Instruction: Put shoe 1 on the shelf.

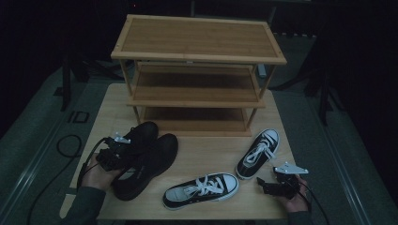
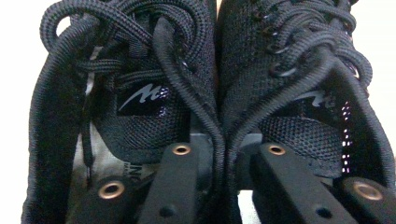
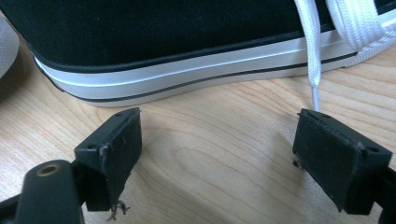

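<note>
Light wood tabletop (image 1: 197, 154) in a dark room, grey floor around it, three-tier bamboo shoe rack (image 1: 197, 70) along the far edge. Pair of black mesh shoes (image 1: 143, 159) sat near the left edge; left gripper (image 1: 112, 152) was clenched on their two inner collars, pinching both together, hand low at the heels. Two black-and-white canvas sneakers (image 1: 202, 190) (image 1: 258, 152) lay toward the near-right corner. Right gripper (image 1: 277, 185) rested released just beside them, jaws spread over bare wood.
</note>
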Tool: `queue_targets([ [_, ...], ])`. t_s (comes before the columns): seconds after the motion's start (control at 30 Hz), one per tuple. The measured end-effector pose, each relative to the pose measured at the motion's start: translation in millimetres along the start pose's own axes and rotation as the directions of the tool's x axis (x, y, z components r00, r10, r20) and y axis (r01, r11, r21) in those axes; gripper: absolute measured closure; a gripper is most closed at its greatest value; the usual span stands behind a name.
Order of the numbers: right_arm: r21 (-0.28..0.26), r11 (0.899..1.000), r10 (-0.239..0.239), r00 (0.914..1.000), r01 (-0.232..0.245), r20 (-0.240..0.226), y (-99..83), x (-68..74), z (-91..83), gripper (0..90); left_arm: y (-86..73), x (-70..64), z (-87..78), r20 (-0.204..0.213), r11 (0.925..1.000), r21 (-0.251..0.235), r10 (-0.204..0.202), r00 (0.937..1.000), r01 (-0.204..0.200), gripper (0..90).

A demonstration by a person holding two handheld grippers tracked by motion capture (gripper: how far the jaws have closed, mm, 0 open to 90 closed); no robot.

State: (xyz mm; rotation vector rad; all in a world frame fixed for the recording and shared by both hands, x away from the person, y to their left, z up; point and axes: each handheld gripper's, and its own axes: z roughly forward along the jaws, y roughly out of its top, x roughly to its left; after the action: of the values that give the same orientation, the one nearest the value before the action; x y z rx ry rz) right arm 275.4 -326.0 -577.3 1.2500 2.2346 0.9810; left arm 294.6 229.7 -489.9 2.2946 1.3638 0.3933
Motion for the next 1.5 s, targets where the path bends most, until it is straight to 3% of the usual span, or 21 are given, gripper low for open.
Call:
queue_targets([
  [0.1,0.0,1.0,0.0,1.0,0.0,0.0,0.0,0.0,0.0,15.5,0.4,-0.9,-0.4,-0.005,0.9999,0.002,0.016,0.9999,-0.016,84.4],
  [0.23,0.0,1.0,0.0,1.0,0.0,0.0,0.0,0.0,0.0,15.5,-1.5,1.7,-0.9,-0.001,0.9998,-0.019,-0.006,1.0,0.006,84.7],
  [0.77,0.001,1.0,0.0,1.0,0.0,0.0,0.0,0.0,0.0,15.6,4.5,-2.6,-9.5,0.012,0.9982,-0.059,-0.009,0.9999,0.01,85.2],
  [1.5,0.001,1.0,0.0,1.0,0.0,0.0,0.0,-0.1,0.0,15.5,40.3,-19.6,-1.7,0.005,0.9968,-0.08,-0.003,1.0,0.003,84.9],
])
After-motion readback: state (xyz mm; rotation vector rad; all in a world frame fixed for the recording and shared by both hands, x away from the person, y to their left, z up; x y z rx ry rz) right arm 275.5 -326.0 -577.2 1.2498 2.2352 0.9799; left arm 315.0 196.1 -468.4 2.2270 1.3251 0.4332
